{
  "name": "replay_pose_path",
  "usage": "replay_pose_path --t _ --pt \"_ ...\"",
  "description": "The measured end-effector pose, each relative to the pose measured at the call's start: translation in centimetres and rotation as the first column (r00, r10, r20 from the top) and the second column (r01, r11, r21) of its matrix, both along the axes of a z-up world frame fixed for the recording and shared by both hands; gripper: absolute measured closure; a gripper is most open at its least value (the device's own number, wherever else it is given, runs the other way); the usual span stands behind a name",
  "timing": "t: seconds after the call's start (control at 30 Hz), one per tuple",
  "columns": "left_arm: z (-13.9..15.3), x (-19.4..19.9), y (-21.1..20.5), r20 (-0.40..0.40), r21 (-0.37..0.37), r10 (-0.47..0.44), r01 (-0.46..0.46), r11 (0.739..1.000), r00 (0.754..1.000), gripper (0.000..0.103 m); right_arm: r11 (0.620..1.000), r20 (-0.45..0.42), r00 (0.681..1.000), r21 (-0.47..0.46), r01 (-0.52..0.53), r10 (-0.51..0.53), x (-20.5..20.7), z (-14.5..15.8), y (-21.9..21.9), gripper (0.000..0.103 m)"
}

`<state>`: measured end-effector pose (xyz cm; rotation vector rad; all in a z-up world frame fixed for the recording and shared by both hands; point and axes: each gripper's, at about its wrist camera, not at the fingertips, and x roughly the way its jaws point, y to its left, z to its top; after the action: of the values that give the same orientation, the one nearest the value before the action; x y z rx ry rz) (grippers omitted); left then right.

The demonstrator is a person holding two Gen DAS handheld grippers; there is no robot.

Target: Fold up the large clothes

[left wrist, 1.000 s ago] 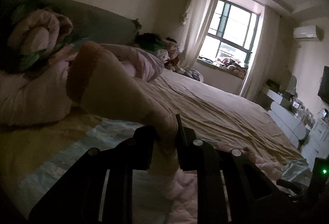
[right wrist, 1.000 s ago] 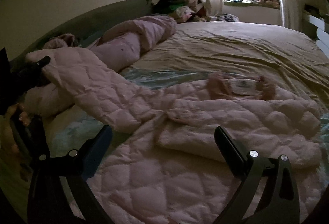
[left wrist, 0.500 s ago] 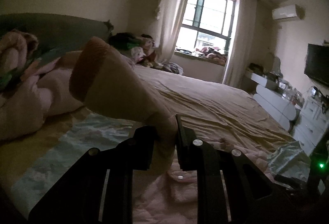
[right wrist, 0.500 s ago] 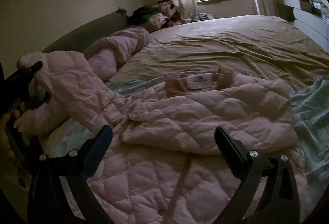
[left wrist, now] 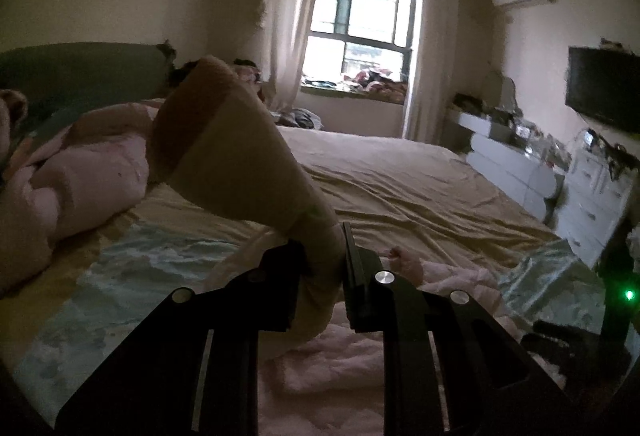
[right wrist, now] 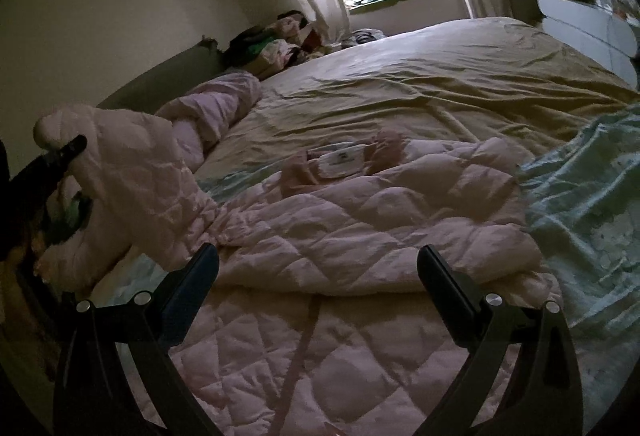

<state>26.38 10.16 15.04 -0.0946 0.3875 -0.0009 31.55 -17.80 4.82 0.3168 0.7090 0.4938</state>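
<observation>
— Step in hand? Looks like the sleeve fold: left gripper (left wrist: 326,268) clamped on the sleeve (left wrist: 236,156) of the pink quilted jacket (right wrist: 360,236), fingers (left wrist: 280,288) pinched tight on the fabric, cuff (left wrist: 192,104) hanging out ahead and up off the bed (right wrist: 440,76).

— And the other one?

— Right gripper (right wrist: 318,276) spread wide over the jacket's body, gripping nothing, fingers (right wrist: 444,288) hovering just above the quilting (no contact to be seen).

— Where's the jacket itself?

— Spread on the near part of the bed, partly over a pale blue sheet (right wrist: 592,216), collar and label (right wrist: 344,160) toward the window (left wrist: 360,8). One side already folded in across the middle, by the look of it. Lifted sleeve off to the left, near a rolled pink duvet (right wrist: 216,108) by the headboard (left wrist: 80,72).

— Next move?

— Probably carrying the sleeve across and laying it flat over the body, cuff toward the centre. Calls for keeping the pinch until the fabric rests, then letting go without dragging. Free gripper well placed to pin the body down against sliding (slippery quilting, likely). Watch for the sleeve twisting on the way.
</observation>
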Motion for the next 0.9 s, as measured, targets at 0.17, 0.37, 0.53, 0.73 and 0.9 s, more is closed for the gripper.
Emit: replay_pose_path --t 0.17,0.37,0.53,0.73,0.9 --pt "-1.3 1.2 -2.8 -0.029 0.036 -0.058 0.059 0.998 0.998 0.092 0.999 -0.012 0.999 0.013 0.031 -0.031 0.1 -0.6 -1.8 0.004" --pt "-3.7 2.9 -7.1 -0.091 0.074 -0.144 0.151 0.986 0.985 0.092 0.996 -0.042 0.995 0.032 0.088 -0.086 0.3 -1.8 -4.6 0.004" --pt "-7.2 3.9 -10.8 -0.162 0.109 -0.196 0.215 0.971 0.967 0.092 0.99 -0.065 0.989 0.037 0.137 -0.134 0.3 -2.8 -6.6 0.004" --pt "-11.0 4.8 -13.4 -0.235 0.131 -0.22 0.255 0.958 0.947 0.092 0.979 -0.105 0.975 0.045 0.201 -0.195 -0.2 -4.4 -8.9 0.004" --pt "-13.5 5.2 -15.2 -0.286 0.174 -0.23 0.287 0.942 0.93 0.09 0.973 -0.139 0.966 0.044 0.227 -0.219 -0.3 -5.4 -9.9 0.004"
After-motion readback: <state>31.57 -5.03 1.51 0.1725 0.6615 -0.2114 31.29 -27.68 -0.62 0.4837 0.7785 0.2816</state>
